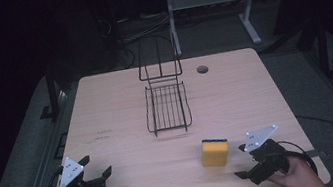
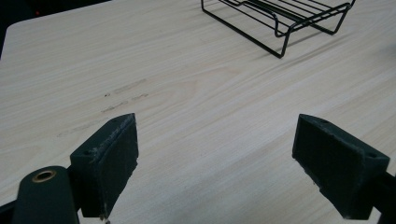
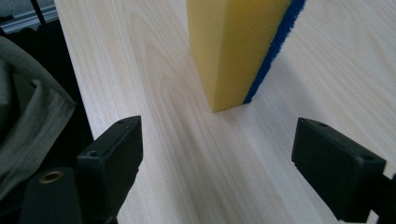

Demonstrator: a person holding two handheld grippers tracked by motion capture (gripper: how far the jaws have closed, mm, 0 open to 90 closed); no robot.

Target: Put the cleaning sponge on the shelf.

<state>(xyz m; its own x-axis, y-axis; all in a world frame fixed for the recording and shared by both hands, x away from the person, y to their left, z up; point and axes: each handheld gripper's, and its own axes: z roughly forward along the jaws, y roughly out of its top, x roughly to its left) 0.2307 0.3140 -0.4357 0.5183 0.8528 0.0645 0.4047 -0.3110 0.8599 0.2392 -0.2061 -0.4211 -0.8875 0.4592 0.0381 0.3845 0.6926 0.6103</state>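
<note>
Near edge: left gripper (image 1: pixel 97 171) and right gripper (image 1: pixel 240 162) rest low, jaws spread, nothing between them — likely a ready pose. Sponge (image 1: pixel 215 152) stands on edge just ahead of the right gripper; the right gripper view reveals its blue scrub face (image 3: pixel 275 46). Farther, mid-table: wire rack (image 1: pixel 167 104) — probably empty.

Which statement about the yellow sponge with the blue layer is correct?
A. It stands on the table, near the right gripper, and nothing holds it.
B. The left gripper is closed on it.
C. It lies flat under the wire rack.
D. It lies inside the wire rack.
A: the sponge stands on the table just left of the open right gripper, apart from the wire rack.
</note>
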